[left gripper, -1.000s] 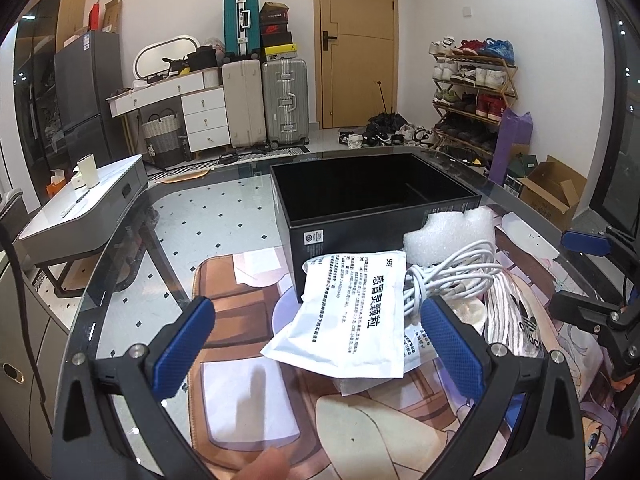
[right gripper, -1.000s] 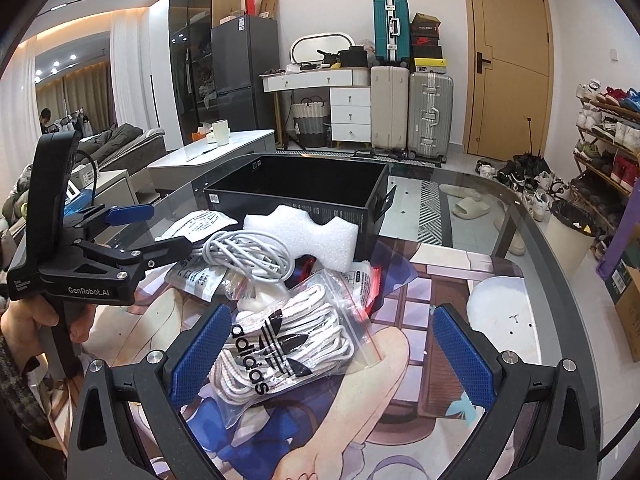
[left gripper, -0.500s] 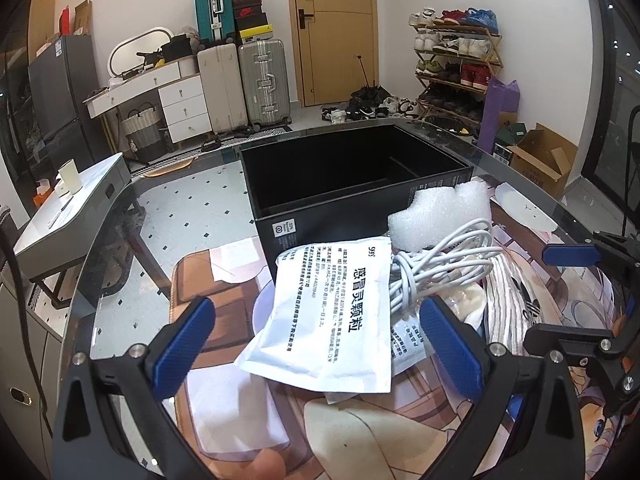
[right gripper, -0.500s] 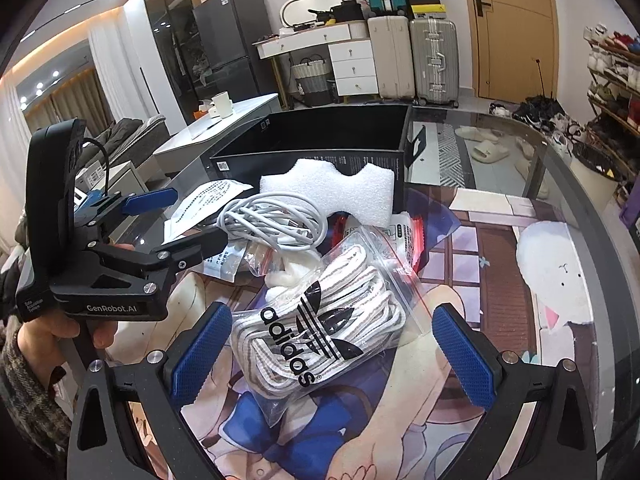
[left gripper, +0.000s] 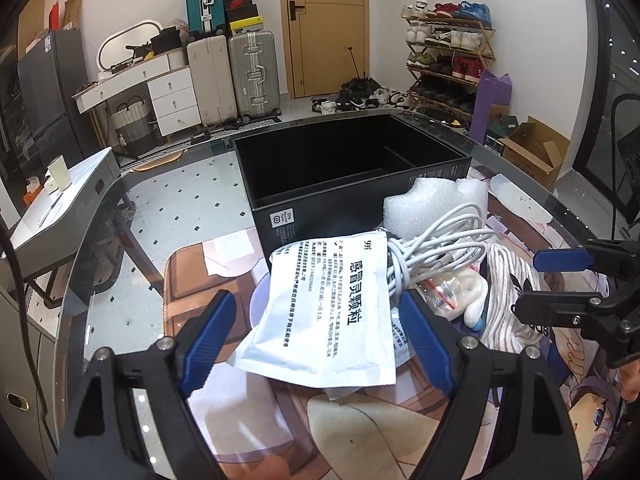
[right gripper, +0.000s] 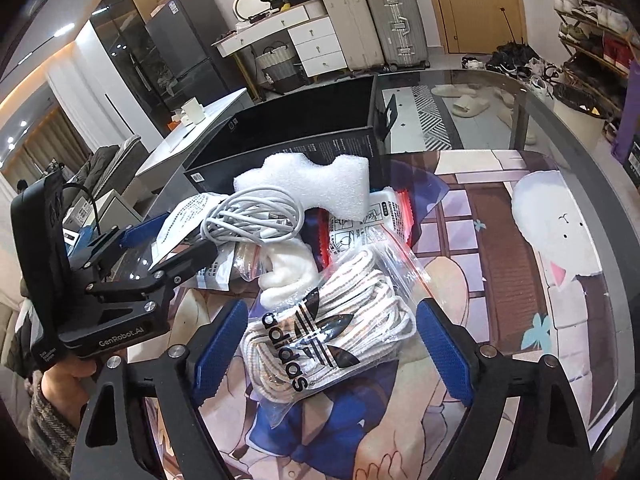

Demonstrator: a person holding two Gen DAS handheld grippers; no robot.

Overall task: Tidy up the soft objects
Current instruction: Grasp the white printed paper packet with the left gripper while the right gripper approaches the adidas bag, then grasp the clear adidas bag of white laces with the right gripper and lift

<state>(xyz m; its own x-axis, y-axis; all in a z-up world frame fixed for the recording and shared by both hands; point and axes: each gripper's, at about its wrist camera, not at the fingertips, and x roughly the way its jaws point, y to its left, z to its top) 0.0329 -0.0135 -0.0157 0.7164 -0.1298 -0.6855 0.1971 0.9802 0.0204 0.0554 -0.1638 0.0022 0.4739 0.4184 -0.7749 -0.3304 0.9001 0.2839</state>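
Observation:
A white medicine sachet [left gripper: 328, 304] with black print lies on the pile, between the blue pads of my left gripper [left gripper: 316, 298]. The jaws are closing and the pads stand at its edges without visibly pressing. My right gripper [right gripper: 332, 306] is also closing, around a clear bag of white Adidas laces [right gripper: 332, 332], with a slight gap at each pad. Behind the pile stands an open black box [left gripper: 348, 168], empty inside. A white foam block [right gripper: 320, 184] and a coiled white cable [right gripper: 252, 220] rest against the box front.
The pile sits on a printed mat [right gripper: 500, 240] on a round glass table [left gripper: 120, 216]. A red-edged packet [right gripper: 384, 216] and a small zip bag [right gripper: 248, 256] lie in the pile. A hand [right gripper: 68, 376] holds the left gripper. Suitcases and a shoe rack stand beyond.
Both pairs of jaws have narrowed. The left gripper now frames the white sachet closely. The right gripper has rolled and tilted down over the Adidas bag.

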